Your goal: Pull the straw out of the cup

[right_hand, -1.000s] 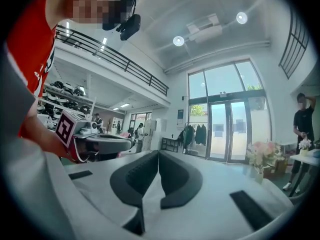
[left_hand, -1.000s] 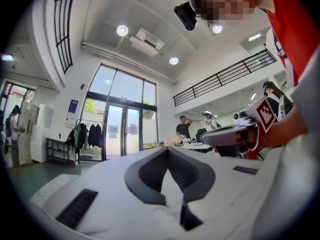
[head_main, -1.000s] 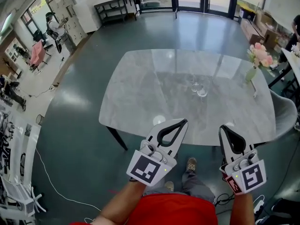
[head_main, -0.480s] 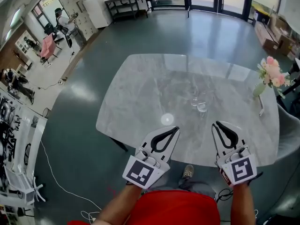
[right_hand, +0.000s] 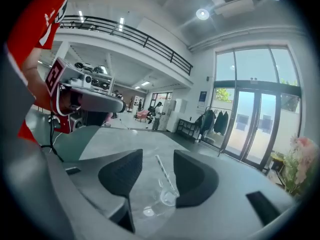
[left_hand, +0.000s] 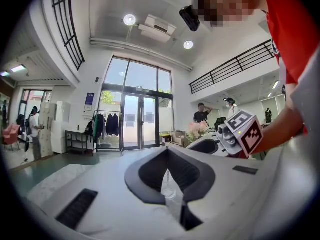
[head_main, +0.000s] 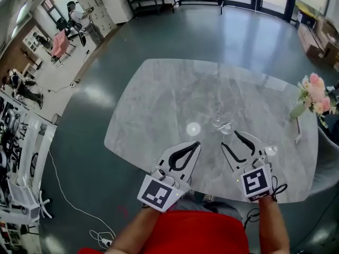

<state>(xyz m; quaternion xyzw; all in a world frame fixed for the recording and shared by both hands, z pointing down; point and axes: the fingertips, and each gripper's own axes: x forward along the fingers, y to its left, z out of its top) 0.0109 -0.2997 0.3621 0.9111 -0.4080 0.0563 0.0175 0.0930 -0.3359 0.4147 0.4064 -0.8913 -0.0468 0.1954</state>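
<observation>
A clear glass cup (head_main: pixel 223 126) with a straw (right_hand: pixel 164 173) leaning in it stands on the marble table (head_main: pixel 159 105). My right gripper (head_main: pixel 231 139) hovers just short of the cup, and its jaws are opening with nothing between them. In the right gripper view the cup (right_hand: pixel 169 196) and straw show through the gap ahead of that gripper (right_hand: pixel 158 156). My left gripper (head_main: pixel 195 145) is to the left of the cup, shut with its tips touching and holding nothing. In the left gripper view the cup (left_hand: pixel 168 190) shows through the loop of its shut jaws (left_hand: pixel 167 149).
A vase of pink flowers (head_main: pixel 312 95) stands at the table's right edge, with a thin white stick (head_main: pixel 297 134) lying near it. The table's near edge (head_main: pixel 212 192) runs under my wrists. People are standing far off at the back left (head_main: pixel 79 17).
Both grippers have come forward and down over the table toward the cup. The right gripper's jaws have gone from shut to wide open. The left gripper's jaws stayed shut.
</observation>
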